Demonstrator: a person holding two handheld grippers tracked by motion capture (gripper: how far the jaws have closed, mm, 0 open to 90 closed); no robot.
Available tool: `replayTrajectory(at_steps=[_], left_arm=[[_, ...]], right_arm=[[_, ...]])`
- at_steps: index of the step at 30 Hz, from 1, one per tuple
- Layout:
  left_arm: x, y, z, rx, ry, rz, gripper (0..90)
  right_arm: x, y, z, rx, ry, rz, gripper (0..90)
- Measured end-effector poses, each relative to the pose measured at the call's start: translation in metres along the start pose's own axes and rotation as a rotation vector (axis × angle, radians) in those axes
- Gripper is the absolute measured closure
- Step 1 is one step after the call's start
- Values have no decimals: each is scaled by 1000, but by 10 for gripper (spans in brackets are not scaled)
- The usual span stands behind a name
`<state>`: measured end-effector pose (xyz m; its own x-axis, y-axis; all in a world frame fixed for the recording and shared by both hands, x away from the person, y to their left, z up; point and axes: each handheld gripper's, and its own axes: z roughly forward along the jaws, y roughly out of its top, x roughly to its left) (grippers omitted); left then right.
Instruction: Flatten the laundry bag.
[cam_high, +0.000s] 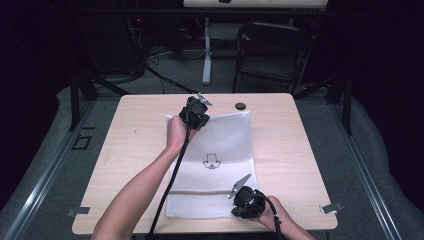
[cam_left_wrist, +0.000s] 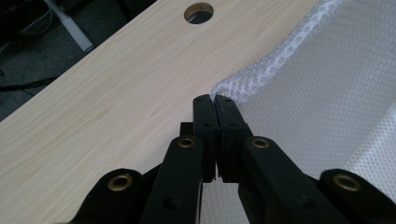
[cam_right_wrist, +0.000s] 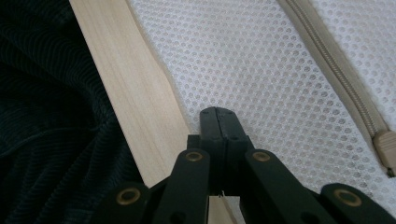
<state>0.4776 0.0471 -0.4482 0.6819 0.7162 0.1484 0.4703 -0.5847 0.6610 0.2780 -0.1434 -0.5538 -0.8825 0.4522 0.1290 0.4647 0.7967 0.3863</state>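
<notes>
From above I see my left gripper (cam_high: 197, 112) at the far left corner of the white mesh bag (cam_high: 225, 145), which lies flat on the tabletop (cam_high: 135, 145). My right gripper (cam_high: 246, 202) sits at the bag's near right edge, well apart.

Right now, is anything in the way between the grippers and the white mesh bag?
No, nothing visible. The left gripper has its shut jaws right at the far corner of the mesh bag, and the right gripper sits shut over the bag's near edge beside its zipper.
</notes>
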Motion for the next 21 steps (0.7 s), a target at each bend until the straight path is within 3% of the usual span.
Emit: replayTrajectory(at_steps=[6,10,12,14,16,17,19,20,21], left_arm=[[-2,4,13,16,12,-4,876],[0,4,18,-8,7,-24,816],[1,3,18,-15,5,-37,668],[2,3,17,-24,-11,-47,564],[3,2,15,-28,-22,-59,472],[3,1,14,-32,-28,-63,429],[4,0,11,-38,-33,-64,367],[3,-1,10,-41,-35,-68,345],[3,-2,8,-43,-40,-66,316]], right_arm=[[-1,0,1,-9,8,8,900],[-1,0,0,-17,22,13,877],[-1,0,-1,-19,10,3,861],[-1,-1,-1,-62,37,31,818],[-2,0,-6,-47,26,16,762],[-1,0,-6,-82,31,41,720],[-4,-1,-12,-78,16,46,642],[-7,1,-18,-50,-2,18,620],[-7,-1,-17,-91,4,47,573]])
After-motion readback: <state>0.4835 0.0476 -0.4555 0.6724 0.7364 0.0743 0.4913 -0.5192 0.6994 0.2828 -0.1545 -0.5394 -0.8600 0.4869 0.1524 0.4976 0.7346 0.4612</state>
